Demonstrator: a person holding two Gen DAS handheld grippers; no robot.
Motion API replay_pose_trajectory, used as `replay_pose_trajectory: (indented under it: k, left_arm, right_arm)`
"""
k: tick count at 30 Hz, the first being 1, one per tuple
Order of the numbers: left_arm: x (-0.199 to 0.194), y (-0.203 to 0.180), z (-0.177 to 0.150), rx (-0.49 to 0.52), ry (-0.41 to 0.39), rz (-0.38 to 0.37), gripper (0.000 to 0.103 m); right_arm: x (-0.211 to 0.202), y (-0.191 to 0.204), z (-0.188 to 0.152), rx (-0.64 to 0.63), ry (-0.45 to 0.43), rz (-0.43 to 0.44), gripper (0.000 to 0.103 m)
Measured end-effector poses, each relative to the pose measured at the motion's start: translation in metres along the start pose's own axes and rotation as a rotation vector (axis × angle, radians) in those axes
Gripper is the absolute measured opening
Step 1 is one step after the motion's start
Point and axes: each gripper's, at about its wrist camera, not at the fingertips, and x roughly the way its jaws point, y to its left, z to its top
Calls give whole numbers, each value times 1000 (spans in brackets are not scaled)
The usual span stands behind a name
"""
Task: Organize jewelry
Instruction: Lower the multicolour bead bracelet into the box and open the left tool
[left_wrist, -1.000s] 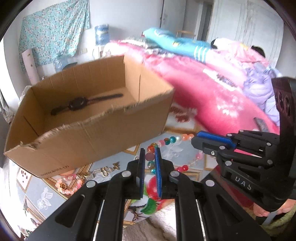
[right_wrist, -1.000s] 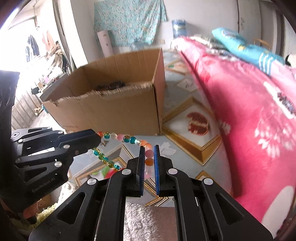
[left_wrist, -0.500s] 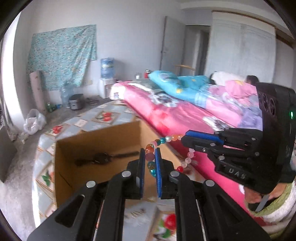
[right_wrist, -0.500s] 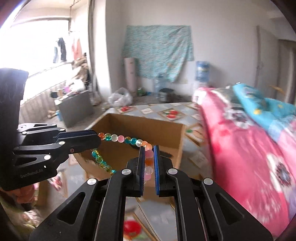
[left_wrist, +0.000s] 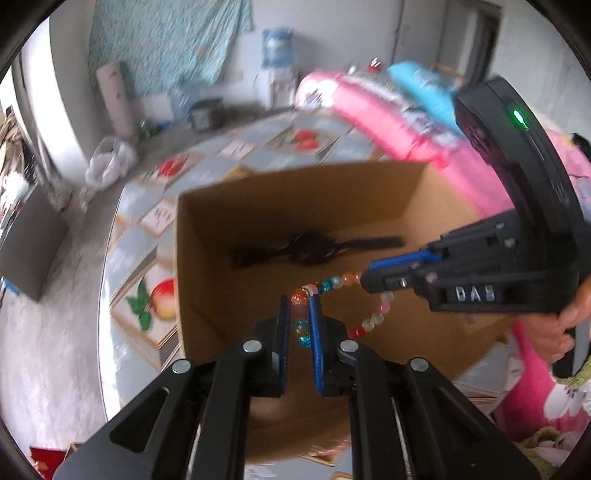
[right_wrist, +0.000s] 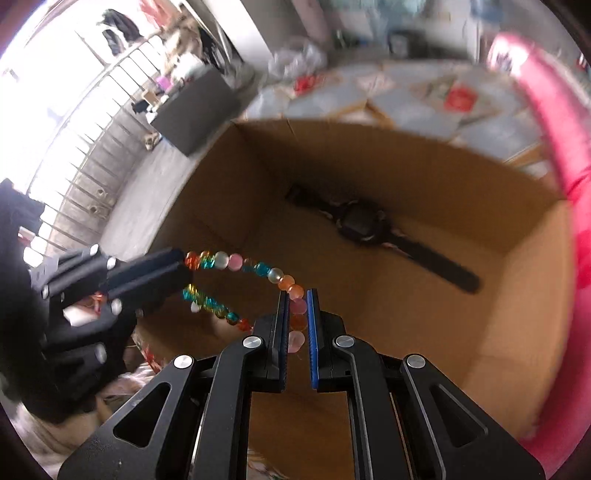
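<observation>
Two grippers sharing one beaded bracelet (left_wrist: 334, 284), left gripper (left_wrist: 300, 317) and right gripper (right_wrist: 295, 314) both clamped on beads, strand hanging over open cardboard box (left_wrist: 258, 206), black watch (right_wrist: 364, 223) inside at 12 o'clock

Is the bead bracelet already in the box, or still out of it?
Out: the bracelet hangs stretched between the shut left gripper and right gripper, above the open box; only a watch lies inside.

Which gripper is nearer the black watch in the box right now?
Right, judging loosely. The right gripper is over the box nearer the watch; the left gripper is back by the near wall.
</observation>
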Motion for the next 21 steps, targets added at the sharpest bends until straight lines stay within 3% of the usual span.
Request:
replay_pose_trajectory:
  k: [4, 7, 9, 12, 16, 21]
  left_arm:
    - [17, 12, 1, -3, 47, 51, 11]
    - [16, 18, 1, -19, 33, 62, 20]
    - [9, 23, 1, -38, 0, 58, 20]
    - [-7, 28, -1, -72, -59, 50, 20]
    - [-50, 29, -16, -91, -208, 2, 20]
    - [-102, 6, -71, -4, -368, -121, 21]
  right_arm:
    - [37, -3, 21, 49, 88, 35, 11]
    - [41, -6, 25, 67, 64, 35, 13]
    - [34, -10, 23, 87, 32, 46, 13]
    - [6, -12, 14, 89, -50, 45, 13]
    - [-65, -5, -18, 29, -236, 52, 13]
    - [-140, 2, -89, -83, -419, 192, 14]
